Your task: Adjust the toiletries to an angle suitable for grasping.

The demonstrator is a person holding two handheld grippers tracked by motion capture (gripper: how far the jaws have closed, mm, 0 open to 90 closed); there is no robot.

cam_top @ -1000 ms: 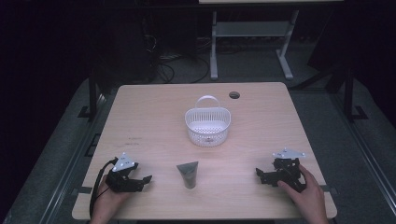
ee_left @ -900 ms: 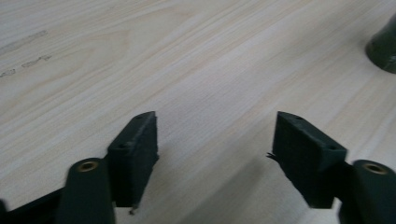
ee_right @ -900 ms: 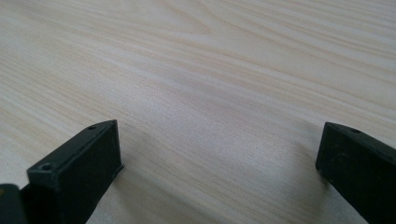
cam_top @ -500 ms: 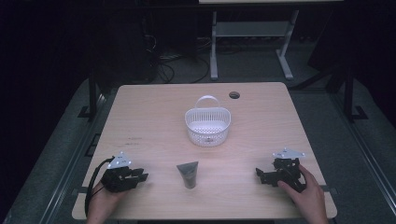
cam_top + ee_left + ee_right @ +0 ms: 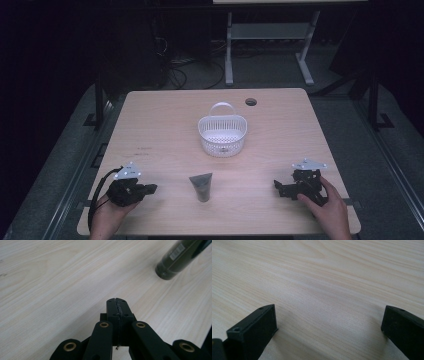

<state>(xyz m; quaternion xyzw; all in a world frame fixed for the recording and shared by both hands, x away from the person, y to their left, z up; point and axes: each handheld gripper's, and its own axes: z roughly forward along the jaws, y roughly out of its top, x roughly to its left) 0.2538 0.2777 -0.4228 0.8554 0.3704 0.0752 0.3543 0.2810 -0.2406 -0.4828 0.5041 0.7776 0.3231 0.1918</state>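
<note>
A dark grey tube lies flat near the table's front edge, its cap end toward me; the left gripper view shows that tube at the upper right. My left gripper sits to the tube's left, apart from it. Its jaws have just been closing and now meet with nothing between them. My right gripper rests at the front right, pointing toward the tube. It stands open over bare wood.
A white plastic basket with its handle up stands at the table's middle, beyond the tube. A round cable hole is at the back. A metal stand and cables are on the floor behind the table.
My left gripper's jaws have closed together on nothing, and the hand has lifted slightly. The right gripper, the tube and the basket have not moved.
</note>
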